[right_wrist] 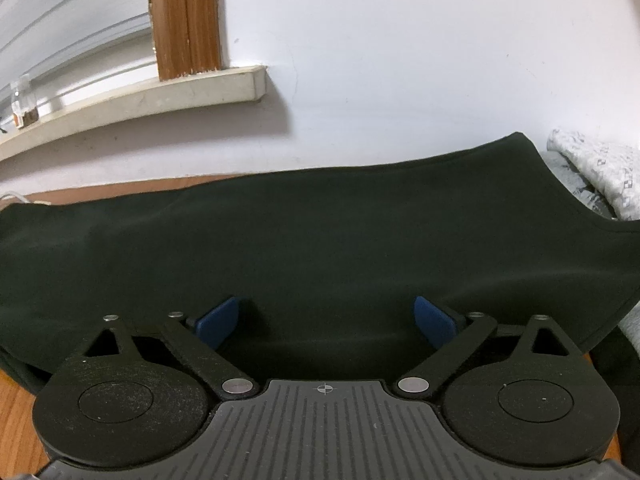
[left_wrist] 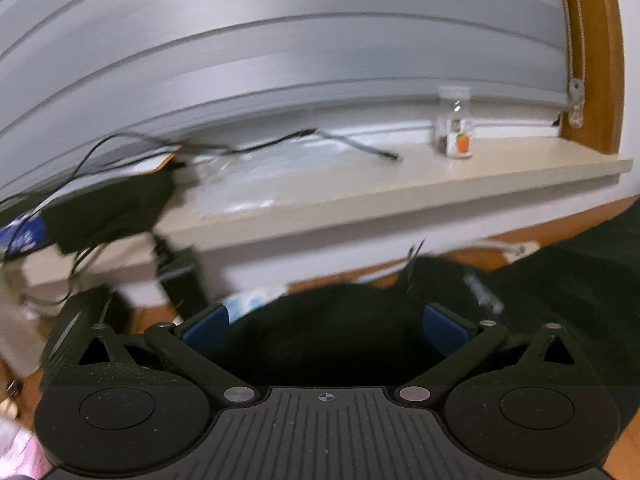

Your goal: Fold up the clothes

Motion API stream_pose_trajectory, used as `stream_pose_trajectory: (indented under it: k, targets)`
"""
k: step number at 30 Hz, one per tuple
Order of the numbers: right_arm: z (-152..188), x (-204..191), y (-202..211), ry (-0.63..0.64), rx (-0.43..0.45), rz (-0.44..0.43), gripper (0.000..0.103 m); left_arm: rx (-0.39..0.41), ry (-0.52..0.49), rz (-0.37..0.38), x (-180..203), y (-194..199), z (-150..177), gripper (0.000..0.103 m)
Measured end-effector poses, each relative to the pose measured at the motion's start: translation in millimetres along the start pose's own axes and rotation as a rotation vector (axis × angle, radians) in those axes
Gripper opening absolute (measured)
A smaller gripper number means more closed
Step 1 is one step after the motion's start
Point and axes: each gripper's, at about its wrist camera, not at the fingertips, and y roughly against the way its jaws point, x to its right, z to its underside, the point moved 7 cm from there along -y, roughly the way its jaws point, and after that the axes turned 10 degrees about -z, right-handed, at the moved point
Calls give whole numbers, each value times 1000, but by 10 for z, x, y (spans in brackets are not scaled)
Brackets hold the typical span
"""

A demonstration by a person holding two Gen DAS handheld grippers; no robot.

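A white wall [right_wrist: 400,60] and pale windowsill [left_wrist: 400,184] are seen above a wooden floor [right_wrist: 16,420]. A small glass bottle [left_wrist: 456,128] is stood near the sill's right end. The dark garment [right_wrist: 320,240] is spread flat on the floor. The left gripper [left_wrist: 326,324] and right gripper [right_wrist: 326,320] are held wide open, nothing gripped, garment beneath.

A dark green garment [right_wrist: 320,232] lies spread flat on the wooden table [right_wrist: 16,412]. Its far edge runs along the white wall.
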Motion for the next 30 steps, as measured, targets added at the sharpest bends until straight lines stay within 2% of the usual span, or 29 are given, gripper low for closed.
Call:
stream_pose_trajectory:
  k: [7,12,15,18,20,22,26,30]
  targets:
    - [14,-7,1,-4,0,5,96,-134,9,-143,-423,-143,477,103]
    - [12,-15,-8,-5,-1,6,96,-119,65,-121,-516,-131,528,103]
    - [8,-27,6,-1,5,9,96,-79,38,-144,-442,-45,490,103]
    - [6,-114,84,12,42,2,98,-33,58,-104,-329,77,409,103]
    - [-7,-234,178,4,87,-30,103,3,76,-67,-180,183,330,103]
    - [-32,-401,279,-5,133,-75,103,33,82,-25,4,262,249,103]
    - [-73,-740,450,-28,205,-169,103,80,66,77,525,391,138,103]
    - [-8,-1044,470,-74,216,-272,103,138,23,151,1138,487,149,103]
